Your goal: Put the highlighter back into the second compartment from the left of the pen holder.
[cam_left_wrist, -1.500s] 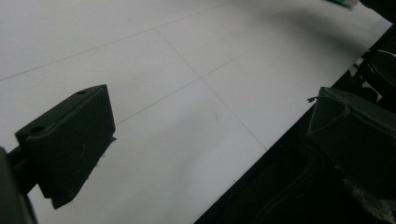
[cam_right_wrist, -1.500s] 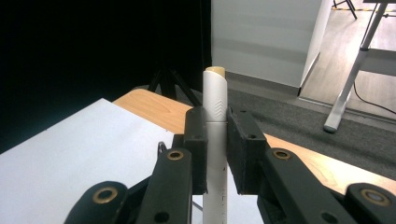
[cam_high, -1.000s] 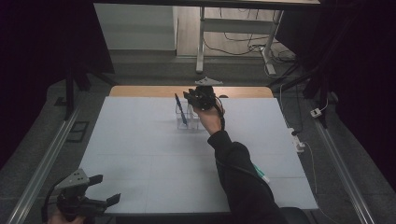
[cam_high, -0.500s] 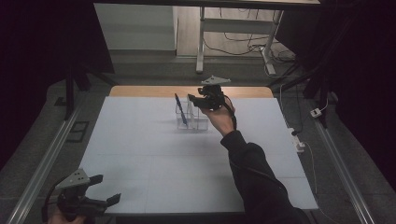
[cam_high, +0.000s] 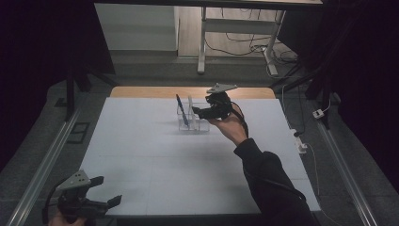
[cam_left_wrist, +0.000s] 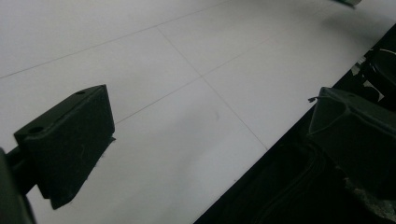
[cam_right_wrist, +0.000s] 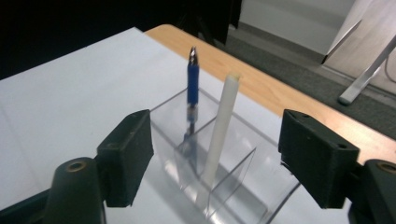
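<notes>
A white, slender, stick-like pen (cam_right_wrist: 219, 135) is seen standing tilted in one compartment of a clear acrylic divided holder (cam_right_wrist: 219, 186), which sits toward the far side of the white table sheet (cam_high: 155, 165), near the strip of bare wooden table edge (cam_high: 141, 92). A blue pen with a silvery tip (cam_right_wrist: 192, 86) stands in the neighbouring compartment. The right gripper (cam_high: 203, 112) is held just beside the holder, its jaws spread wide with nothing pressed between the pads; they have just been opening. In the right gripper view the white pen shows between the jaws but is touched by neither. The step in hand is judged to be the release of the white pen into the holder.

The next move is judged to call for a clean withdrawal of the right gripper, up and away from the pen tops, so that neither pen is knocked nor the light holder dragged.

The left gripper (cam_high: 104, 193) is held at the near left corner of the sheet, jaws wide apart and empty, one jaw over the sheet and the other past its edge. Ample open room is offered across the bare middle of the sheet; the far wooden edge behind the holder is to be respected.
</notes>
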Available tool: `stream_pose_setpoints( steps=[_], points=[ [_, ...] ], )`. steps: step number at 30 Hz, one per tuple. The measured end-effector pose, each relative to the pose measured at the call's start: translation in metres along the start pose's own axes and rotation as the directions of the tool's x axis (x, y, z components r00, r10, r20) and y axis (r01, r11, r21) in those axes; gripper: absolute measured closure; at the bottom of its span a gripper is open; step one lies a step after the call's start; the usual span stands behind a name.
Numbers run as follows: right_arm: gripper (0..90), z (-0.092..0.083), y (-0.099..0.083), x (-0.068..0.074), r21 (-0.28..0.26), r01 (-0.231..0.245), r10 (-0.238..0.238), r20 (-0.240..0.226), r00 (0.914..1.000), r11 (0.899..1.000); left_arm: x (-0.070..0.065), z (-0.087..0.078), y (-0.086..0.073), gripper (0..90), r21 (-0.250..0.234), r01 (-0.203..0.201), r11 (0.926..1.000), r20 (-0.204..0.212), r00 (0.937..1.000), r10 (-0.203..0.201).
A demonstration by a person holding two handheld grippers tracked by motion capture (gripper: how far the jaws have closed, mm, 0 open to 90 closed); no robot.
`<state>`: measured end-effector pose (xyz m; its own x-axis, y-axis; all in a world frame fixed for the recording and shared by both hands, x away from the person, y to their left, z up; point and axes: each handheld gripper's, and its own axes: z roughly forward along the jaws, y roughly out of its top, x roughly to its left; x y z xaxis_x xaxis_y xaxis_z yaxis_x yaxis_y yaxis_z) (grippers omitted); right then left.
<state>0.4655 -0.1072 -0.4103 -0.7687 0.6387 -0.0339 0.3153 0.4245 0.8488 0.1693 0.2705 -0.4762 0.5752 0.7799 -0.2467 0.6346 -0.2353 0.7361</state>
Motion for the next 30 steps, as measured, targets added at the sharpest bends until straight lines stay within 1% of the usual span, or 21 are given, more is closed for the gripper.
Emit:
stream_pose_setpoints(
  steps=[3, 4, 6, 8, 11, 15, 17, 18, 22, 24, 30],
  points=[
    [19.9, -0.005, -0.005, 0.002, 0.016, 0.002, -0.002, -0.01, 0.9999, 1.0, 0.0, 0.0, 0.0, 0.2, 0.0, 0.003, 1.0, 0.0, 1.0, -0.003],
    [19.3, -0.006, -0.007, 0.003, 0.029, 0.007, -0.007, -0.011, 0.9999, 1.0, 0.0, 0.0, 0.0, 0.2, 0.0, 0.003, 1.0, -0.001, 1.0, -0.003],
    [18.0, -0.01, -0.011, 0.004, 0.038, 0.012, -0.011, -0.02, 0.9997, 0.999, 0.0, 0.0, 0.0, 0.2, 0.001, 0.003, 1.0, -0.001, 1.0, -0.003],
    [16.5, -0.014, -0.015, 0.005, 0.041, 0.008, -0.007, -0.034, 0.9994, 0.999, 0.0, 0.0, 0.0, 0.1, 0.001, 0.004, 1.0, -0.001, 1.0, -0.004],
    [13.9, -0.022, -0.021, 0.006, 0.056, 0.009, -0.006, -0.039, 0.9992, 0.998, 0.0, 0.0, 0.0, 0.1, 0.002, 0.002, 1.0, -0.003, 1.0, -0.002],
    [11.1, -0.034, -0.032, 0.002, 0.062, -0.029, 0.033, -0.059, 0.9977, 0.998, 0.0, 0.0, 0.0, 0.1, 0.003, 0.002, 1.0, -0.003, 1.0, -0.002],
    [8.3, -0.039, -0.037, 0.0, 0.07, -0.039, 0.043, -0.063, 0.9971, 0.997, 0.0, 0.0, 0.0, 0.1, 0.004, 0.003, 1.0, -0.002, 1.0, -0.003],
    [7.7, -0.041, -0.039, -0.001, 0.078, -0.037, 0.042, -0.059, 0.9974, 0.996, 0.0, 0.001, 0.0, 0.1, 0.004, 0.003, 1.0, -0.002, 1.0, -0.003],
    [4.3, -0.05, -0.049, -0.002, 0.099, -0.044, 0.051, -0.071, 0.9962, 0.994, 0.0, 0.001, 0.0, 0.1, 0.004, 0.006, 1.0, -0.002, 1.0, -0.006],
    [2.5, -0.056, -0.054, -0.001, 0.101, -0.047, 0.054, -0.07, 0.9961, 0.994, 0.0, 0.001, 0.001, 0.1, 0.004, 0.007, 1.0, -0.002, 1.0, -0.007],
    [1.6, -0.072, -0.068, 0.001, 0.146, -0.028, 0.038, -0.064, 0.9973, 0.989, 0.0, 0.0, 0.0, 0.1, 0.004, 0.004, 1.0, -0.003, 1.0, -0.004]
  ],
)
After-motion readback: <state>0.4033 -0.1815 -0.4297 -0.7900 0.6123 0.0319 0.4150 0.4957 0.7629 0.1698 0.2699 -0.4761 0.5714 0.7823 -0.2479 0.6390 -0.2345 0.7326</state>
